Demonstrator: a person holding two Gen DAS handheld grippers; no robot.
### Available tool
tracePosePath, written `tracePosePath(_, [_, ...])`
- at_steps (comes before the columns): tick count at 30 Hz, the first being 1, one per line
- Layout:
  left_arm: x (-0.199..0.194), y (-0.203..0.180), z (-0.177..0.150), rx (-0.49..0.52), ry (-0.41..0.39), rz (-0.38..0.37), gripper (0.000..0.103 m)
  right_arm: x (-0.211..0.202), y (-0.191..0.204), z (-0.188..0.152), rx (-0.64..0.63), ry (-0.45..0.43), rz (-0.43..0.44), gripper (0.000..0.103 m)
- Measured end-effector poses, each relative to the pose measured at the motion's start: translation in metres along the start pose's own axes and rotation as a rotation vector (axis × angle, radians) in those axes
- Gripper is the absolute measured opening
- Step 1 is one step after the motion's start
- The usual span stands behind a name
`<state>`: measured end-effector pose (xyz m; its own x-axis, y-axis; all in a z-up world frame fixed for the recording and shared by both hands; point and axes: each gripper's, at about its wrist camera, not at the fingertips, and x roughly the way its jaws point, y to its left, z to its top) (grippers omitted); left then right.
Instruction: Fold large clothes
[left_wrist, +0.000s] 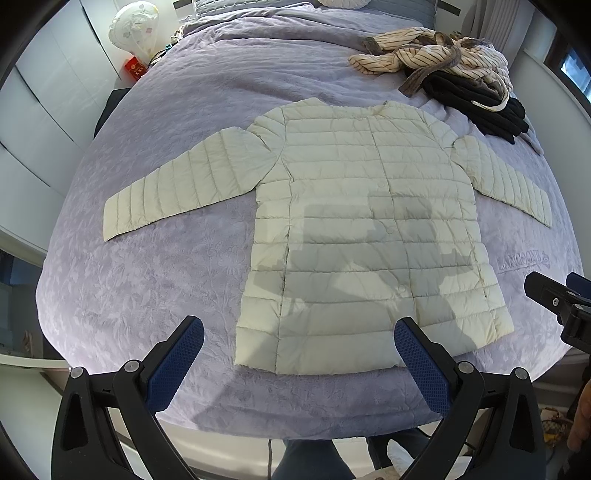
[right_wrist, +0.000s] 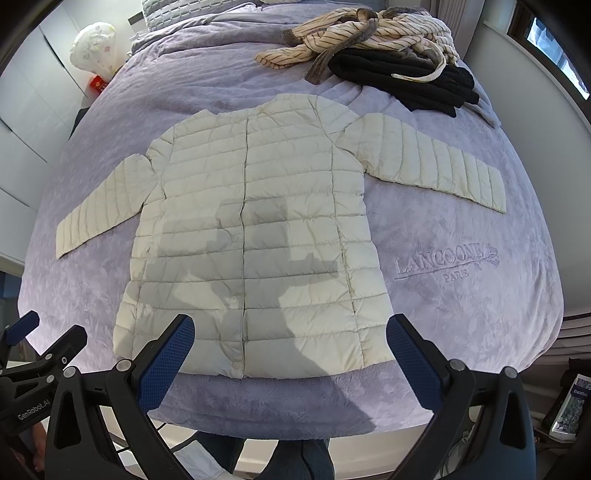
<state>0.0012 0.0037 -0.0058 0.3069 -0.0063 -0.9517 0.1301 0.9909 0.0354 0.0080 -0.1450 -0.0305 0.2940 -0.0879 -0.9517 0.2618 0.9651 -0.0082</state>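
My left gripper (left_wrist: 299, 354) and right gripper (right_wrist: 290, 352) gape wide, empty. The cream quilted puffer jacket (left_wrist: 369, 229) looks light, slippery, springy; I'd pinch a sleeve cuff (left_wrist: 114, 218).

Cream quilted jacket (left_wrist: 369, 236) flat, front up, sleeves spread

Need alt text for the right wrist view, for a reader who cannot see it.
A cream quilted puffer jacket lies flat, front up, sleeves spread, on a lavender embossed bedspread. The right claw hangs open above the jacket's hem; striped and black clothes are piled near the far edge.
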Motion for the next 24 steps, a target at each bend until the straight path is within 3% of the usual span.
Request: tracePosePath(24, [-0.0016, 0.0028, -0.0027, -0.002, 0.002, 0.000, 0.103, 0.0010, 0.0010, -0.0010, -0.001, 0.002, 0.000, 0.103])
